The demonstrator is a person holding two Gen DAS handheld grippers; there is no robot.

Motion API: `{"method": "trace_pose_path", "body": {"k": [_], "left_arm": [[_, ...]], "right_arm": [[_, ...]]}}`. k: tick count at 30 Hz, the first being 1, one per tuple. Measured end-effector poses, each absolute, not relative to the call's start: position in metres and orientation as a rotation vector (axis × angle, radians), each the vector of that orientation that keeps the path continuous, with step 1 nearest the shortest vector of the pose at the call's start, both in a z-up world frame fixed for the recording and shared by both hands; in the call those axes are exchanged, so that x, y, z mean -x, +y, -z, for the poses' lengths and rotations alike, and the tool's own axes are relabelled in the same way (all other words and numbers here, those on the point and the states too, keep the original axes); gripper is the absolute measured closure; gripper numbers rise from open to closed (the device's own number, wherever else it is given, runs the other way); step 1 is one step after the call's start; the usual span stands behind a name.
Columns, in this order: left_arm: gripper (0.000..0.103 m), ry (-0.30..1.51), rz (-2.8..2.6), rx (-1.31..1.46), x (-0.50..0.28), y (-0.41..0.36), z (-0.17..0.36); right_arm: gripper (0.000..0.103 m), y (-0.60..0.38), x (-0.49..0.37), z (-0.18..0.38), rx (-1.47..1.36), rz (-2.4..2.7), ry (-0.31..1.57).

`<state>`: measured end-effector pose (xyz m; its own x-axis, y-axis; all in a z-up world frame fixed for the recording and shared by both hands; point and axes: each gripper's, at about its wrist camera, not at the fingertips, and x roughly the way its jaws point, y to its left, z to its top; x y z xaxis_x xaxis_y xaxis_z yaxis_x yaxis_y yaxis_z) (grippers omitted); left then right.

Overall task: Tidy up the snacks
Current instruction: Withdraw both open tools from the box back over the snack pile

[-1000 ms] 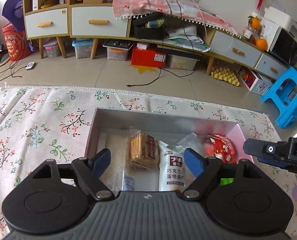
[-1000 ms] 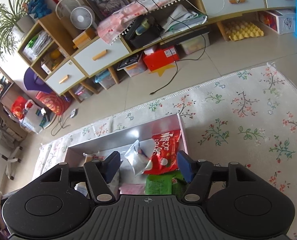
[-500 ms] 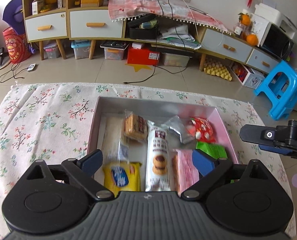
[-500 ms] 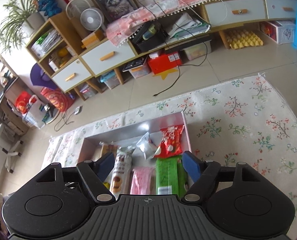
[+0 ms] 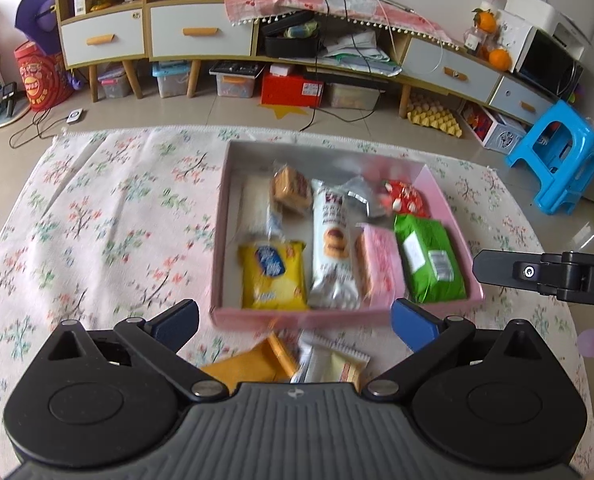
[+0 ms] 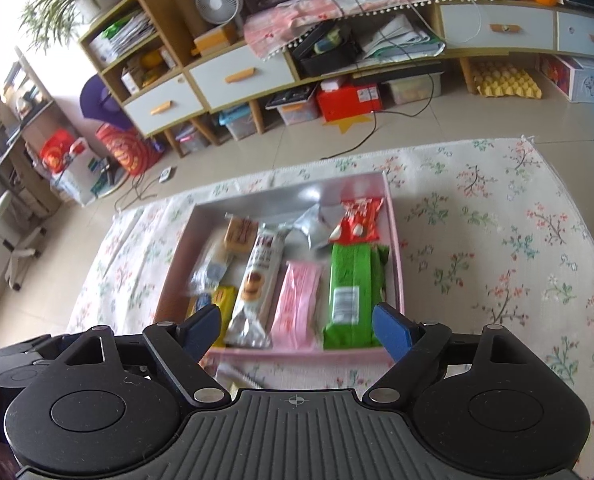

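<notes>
I see the pink cardboard box (image 5: 449,216) lying on the flowered cloth (image 5: 109,216), at twelve o'clock from my left tongs (image 5: 295,322). Inside, glossy wrappers lie side by side: a yellow crinkled packet (image 5: 271,274) at seven o'clock, a long silvery biscuit sleeve (image 5: 331,244) in the middle, a flat pink pack (image 5: 379,264) touching it, and a green foil pillow bag (image 5: 431,258) at four o'clock. A red pouch (image 5: 403,198) sits at two o'clock. My left tongs are spreading apart, nothing between them. My right tongs (image 6: 297,330) are also widening and empty. Two loose packets, orange (image 5: 249,366) and pale (image 5: 337,366), lie outside the box, just under the left tongs.
</notes>
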<state>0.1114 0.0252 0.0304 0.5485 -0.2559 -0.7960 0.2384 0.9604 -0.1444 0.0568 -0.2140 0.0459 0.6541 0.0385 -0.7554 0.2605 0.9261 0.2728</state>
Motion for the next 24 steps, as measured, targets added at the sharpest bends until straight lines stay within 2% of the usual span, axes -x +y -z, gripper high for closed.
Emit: {"method": "trace_pose_path", "body": {"k": [13, 24], "left_arm": [[0.001, 0.972, 0.27, -0.016, -0.086, 0.058, -0.015], [0.002, 1.079, 0.28, 0.032, -0.076, 0.082, 0.005]], "right_arm": [[0.017, -0.196, -0.03, -0.015, -0.241, 0.082, 0.928], [0.017, -0.2, -0.015, 0.012, -0.18, 0.093, 1.022]]}}
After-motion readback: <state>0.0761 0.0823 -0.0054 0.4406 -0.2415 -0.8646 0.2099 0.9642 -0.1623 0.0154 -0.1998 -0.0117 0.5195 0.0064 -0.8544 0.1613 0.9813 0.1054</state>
